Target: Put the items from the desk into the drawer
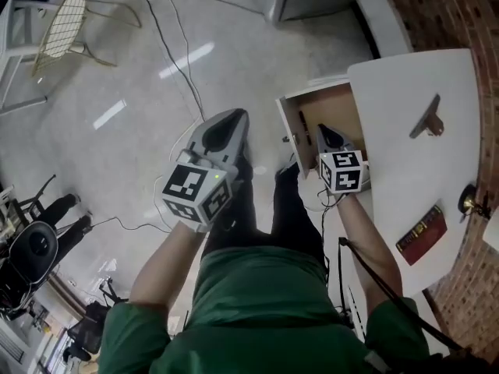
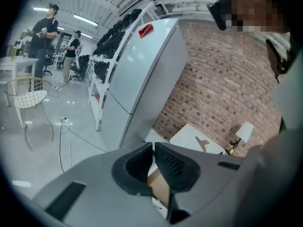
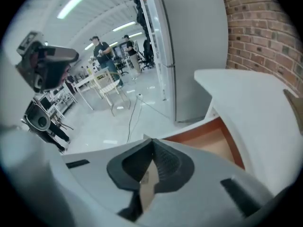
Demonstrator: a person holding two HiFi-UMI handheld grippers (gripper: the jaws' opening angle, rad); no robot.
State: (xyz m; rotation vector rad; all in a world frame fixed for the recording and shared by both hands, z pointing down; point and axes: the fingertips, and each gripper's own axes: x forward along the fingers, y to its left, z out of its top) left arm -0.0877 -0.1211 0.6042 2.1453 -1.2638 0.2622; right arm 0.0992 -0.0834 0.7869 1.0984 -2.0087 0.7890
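Wood-lined drawer [image 1: 316, 107] stands open at the left edge of the white worktop [image 1: 405, 84], w/ one slim dark item [image 1: 302, 127] lying along its left side. It looks pen-like; can't say more. Judging by that, maybe one thing is stowed & most of the job is left.

Right gripper [image 1: 327, 133] hangs over the open drawer, jaws together w/ tips meeting. Nothing is clamped as far as its own view shows; only drawer wood shows through the gap below the tips. Left gripper [image 1: 231, 118] is held out over the floor, well apart from the worktop, jaws also closed up & empty.

Left on the worktop are a brown plane-shaped piece [image 1: 427, 119] mid-surface & a dark red book-like block [image 1: 422, 234] w/ gold print, nearer the person. Both lie well apart from the drawer. Brass lamp [image 1: 470, 202] sits at the far edge by the brick wall [image 1: 437, 6]; prob. a fixture, not for stowing.

Early stage imo: two loose items to fetch. Each needs a reach across w/ the right gripper, jaws opened first, then a carry back to the drawer.
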